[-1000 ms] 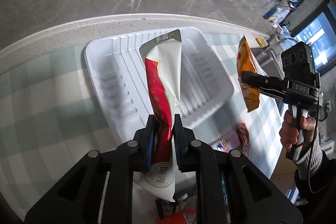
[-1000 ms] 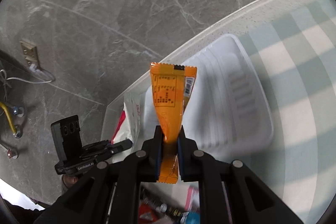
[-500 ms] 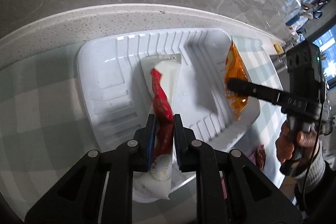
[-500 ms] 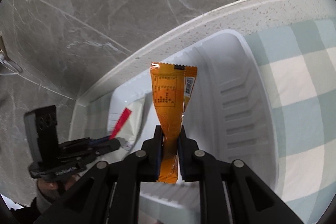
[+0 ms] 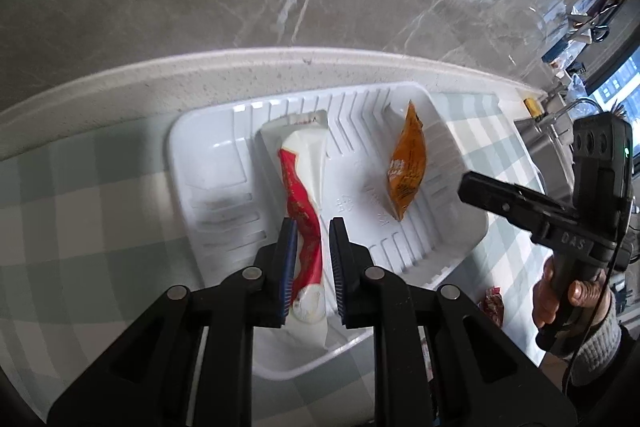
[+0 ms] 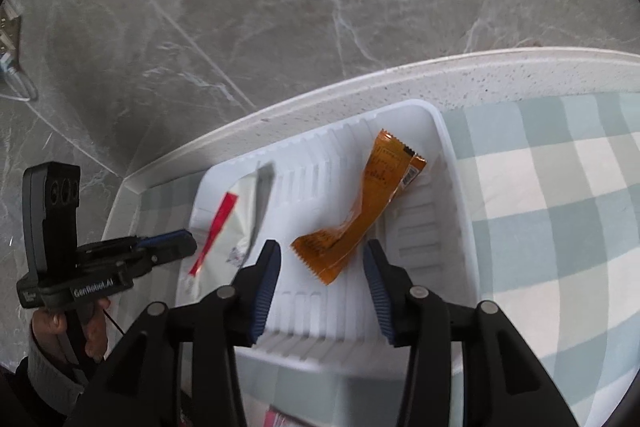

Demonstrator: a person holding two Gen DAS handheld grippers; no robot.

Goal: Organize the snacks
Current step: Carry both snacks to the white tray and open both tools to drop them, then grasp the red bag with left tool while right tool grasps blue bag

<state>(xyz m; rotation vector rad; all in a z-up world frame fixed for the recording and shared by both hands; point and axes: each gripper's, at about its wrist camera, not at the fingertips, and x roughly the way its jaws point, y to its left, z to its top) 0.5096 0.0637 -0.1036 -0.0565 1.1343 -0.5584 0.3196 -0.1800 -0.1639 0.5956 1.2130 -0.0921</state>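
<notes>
Right wrist view showed orange packet dropped in white tray, right gripper wide open and empty; left gripper slightly parted around red-white packet, loose snack left outside.

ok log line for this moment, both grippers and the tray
left gripper: open, astride red-white packet | right gripper: open, orange packet released | both packets in tray

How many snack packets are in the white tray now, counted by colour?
White and red packet: 1
Orange packet: 1
Total in the tray: 2
</notes>
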